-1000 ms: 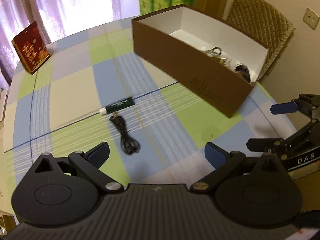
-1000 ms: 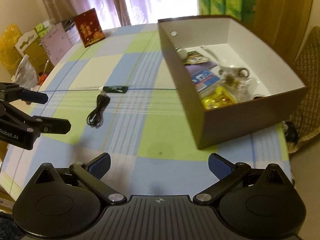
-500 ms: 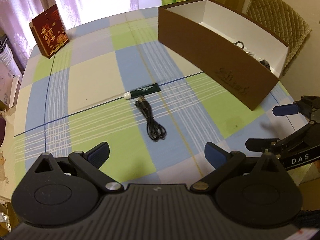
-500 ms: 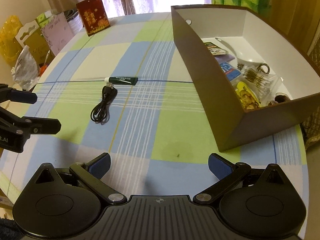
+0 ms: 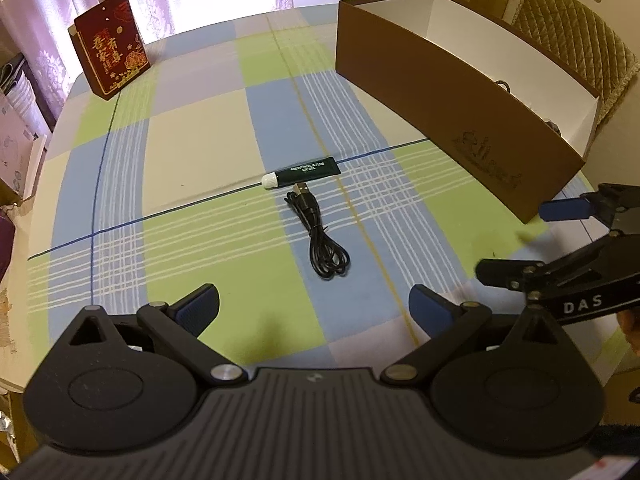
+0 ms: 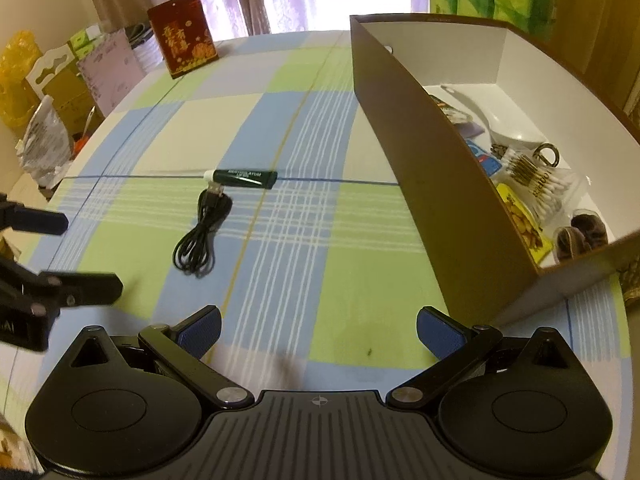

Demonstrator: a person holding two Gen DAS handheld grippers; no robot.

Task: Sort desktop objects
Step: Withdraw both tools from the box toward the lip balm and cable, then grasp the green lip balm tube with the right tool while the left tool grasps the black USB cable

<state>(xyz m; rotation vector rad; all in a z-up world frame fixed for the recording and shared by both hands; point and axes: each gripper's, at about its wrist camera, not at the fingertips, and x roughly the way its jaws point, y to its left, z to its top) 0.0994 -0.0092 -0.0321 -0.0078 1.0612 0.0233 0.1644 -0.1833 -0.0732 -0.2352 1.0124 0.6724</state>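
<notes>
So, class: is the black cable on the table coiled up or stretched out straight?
Coiled. The black cable lies bundled in a loose loop on the tablecloth, its plug end beside the green tube.

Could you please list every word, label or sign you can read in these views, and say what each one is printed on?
"MENTHOLATUM LIP GEL": on the dark green tube with a white cap, lying on the checked tablecloth.
"DAS": on the black arm of the right gripper, seen from the left wrist view.
Gold Chinese characters: on the upright red box; too small to read reliably.
Embossed logo: on the brown cardboard box; illegible.
Packets inside that box: print too blurred.
</notes>
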